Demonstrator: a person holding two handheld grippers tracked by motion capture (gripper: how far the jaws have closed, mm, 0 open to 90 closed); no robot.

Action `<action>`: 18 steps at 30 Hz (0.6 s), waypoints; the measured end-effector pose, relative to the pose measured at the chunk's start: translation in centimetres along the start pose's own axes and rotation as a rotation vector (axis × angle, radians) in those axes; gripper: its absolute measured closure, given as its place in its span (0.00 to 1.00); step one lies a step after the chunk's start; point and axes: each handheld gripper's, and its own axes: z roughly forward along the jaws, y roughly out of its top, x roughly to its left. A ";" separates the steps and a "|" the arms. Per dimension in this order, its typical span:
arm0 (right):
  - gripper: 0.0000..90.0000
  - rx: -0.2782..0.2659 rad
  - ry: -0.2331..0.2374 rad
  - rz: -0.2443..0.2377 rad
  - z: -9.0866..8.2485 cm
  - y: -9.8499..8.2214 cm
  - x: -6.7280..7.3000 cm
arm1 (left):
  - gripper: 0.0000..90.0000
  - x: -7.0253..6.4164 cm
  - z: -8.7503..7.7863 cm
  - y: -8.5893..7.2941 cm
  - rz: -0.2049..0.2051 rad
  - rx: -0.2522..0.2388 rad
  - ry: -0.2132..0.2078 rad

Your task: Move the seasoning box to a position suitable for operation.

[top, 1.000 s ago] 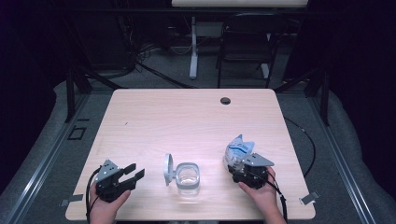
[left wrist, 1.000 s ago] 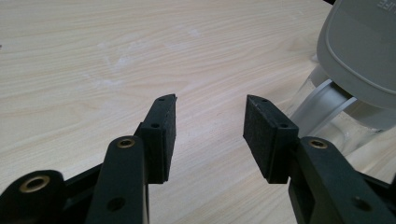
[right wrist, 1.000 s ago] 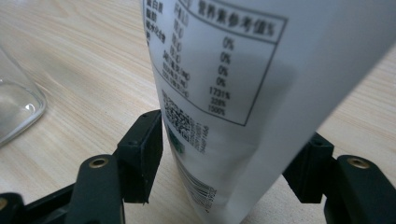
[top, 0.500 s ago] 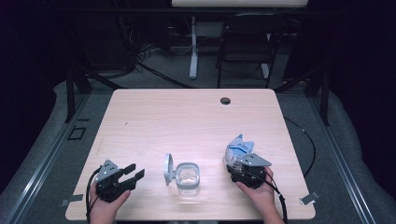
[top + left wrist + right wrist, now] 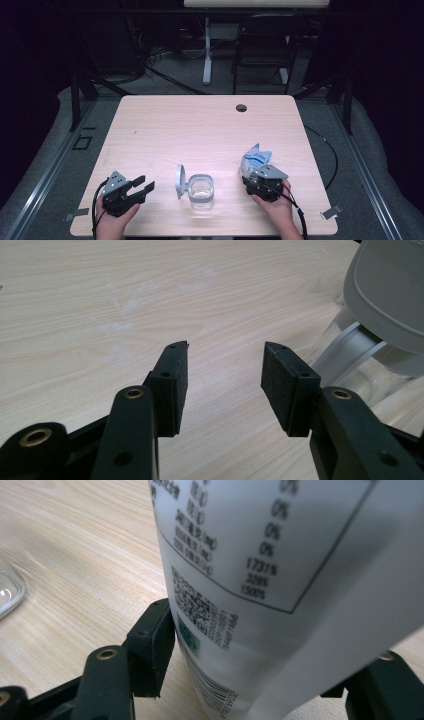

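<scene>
item: white and blue soft plastic pouch (image 5: 256, 159) with printed label, near the table's (image 5: 200, 125) right front, upright between the right gripper's (image 5: 260, 181) jaws, which pinch its lower part. likely light, crushable, slippery; best held low, near the base seam. left gripper (image 5: 142, 186): jaws wide apart, empty, just left of the clear glass jar (image 5: 201, 190) with grey hinged lid (image 5: 180, 181) open. pouch top cut off in the right gripper view; contents unknown.
</scene>
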 end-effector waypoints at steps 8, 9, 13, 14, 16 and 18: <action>0.42 -0.007 -0.013 0.000 0.1 -0.1 0.2 | 0.60 0.0 0.0 0.0 0.000 0.003 0.001; 0.42 -0.008 -0.016 0.001 0.1 -0.1 0.2 | 0.60 0.0 0.0 0.0 0.000 0.003 0.001; 0.42 -0.009 -0.021 0.004 0.1 -0.1 0.3 | 0.60 0.1 -0.1 0.0 0.001 0.008 0.001; 0.42 -0.011 -0.023 0.005 0.2 -0.1 0.3 | 0.60 0.1 -0.1 0.0 -0.001 0.000 -0.001; 0.43 -0.011 -0.022 0.004 0.2 -0.1 0.4 | 0.60 0.2 -0.1 0.0 0.000 0.004 -0.001; 0.43 -0.015 -0.021 0.006 0.2 -0.1 0.4 | 0.60 0.2 -0.1 0.0 -0.001 0.004 0.000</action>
